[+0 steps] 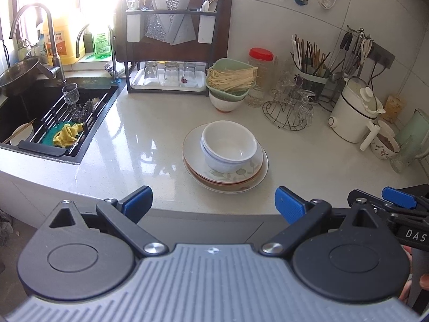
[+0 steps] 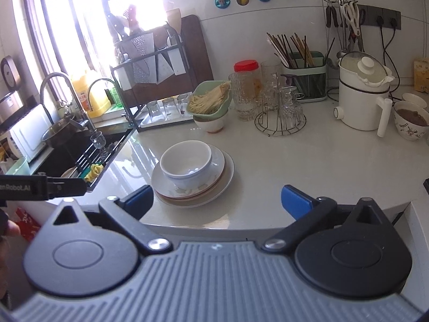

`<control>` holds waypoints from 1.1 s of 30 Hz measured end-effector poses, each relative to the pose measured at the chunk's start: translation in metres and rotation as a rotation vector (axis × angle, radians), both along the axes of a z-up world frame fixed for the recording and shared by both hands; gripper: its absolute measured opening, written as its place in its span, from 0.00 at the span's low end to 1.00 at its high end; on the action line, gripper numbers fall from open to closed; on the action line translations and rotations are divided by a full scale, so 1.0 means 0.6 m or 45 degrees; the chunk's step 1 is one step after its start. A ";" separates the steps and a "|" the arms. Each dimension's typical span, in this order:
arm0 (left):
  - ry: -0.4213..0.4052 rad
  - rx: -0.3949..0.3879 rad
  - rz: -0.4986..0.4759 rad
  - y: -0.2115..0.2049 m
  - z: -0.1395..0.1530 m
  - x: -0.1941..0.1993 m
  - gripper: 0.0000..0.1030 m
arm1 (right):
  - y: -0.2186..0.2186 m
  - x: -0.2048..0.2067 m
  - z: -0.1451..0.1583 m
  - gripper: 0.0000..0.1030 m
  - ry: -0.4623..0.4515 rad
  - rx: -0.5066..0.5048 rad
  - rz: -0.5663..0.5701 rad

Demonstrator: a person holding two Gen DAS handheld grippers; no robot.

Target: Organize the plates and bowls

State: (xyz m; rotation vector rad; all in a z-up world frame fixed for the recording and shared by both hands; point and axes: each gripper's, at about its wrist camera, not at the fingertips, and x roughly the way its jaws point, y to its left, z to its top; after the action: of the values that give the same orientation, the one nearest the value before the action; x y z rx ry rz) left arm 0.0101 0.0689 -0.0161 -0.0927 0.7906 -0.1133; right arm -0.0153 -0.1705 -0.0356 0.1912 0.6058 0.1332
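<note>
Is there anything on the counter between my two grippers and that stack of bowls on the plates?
Nothing visible. The left gripper and right gripper are both open, short of the counter edge, and only bare countertop lies before the nested bowls on the stacked plates. The noodle basket stands behind the stack.

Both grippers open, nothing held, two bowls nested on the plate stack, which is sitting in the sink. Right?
Not quite: the plate stack sits on the counter, to the right of the sink, not in it. The left wrist view shows this plainly. The rest holds: two bowls nested on top, left gripper and right gripper both open, nothing held.
</note>
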 end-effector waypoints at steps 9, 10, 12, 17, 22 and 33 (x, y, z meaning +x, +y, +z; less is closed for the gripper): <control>0.016 0.016 0.006 0.001 0.000 0.002 0.97 | 0.004 0.001 -0.002 1.00 0.003 0.005 0.008; 0.016 0.017 0.007 0.002 0.000 0.001 0.97 | 0.004 0.002 -0.002 1.00 0.004 0.009 0.008; 0.016 0.020 0.011 0.003 0.001 0.002 0.97 | 0.004 0.003 -0.002 1.00 0.003 0.011 0.009; 0.011 0.020 0.021 0.001 0.005 0.001 0.97 | 0.005 0.004 0.000 1.00 -0.005 0.009 0.013; 0.017 0.022 0.013 0.001 0.005 -0.001 0.97 | 0.006 0.004 -0.001 1.00 0.007 0.008 0.027; -0.009 0.032 0.017 -0.003 0.008 -0.015 0.97 | 0.006 -0.007 0.000 1.00 0.002 0.003 0.037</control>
State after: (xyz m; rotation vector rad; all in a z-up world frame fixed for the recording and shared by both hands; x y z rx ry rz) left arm 0.0014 0.0669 -0.0112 -0.0741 0.7842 -0.0908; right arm -0.0195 -0.1671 -0.0354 0.1852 0.6100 0.1617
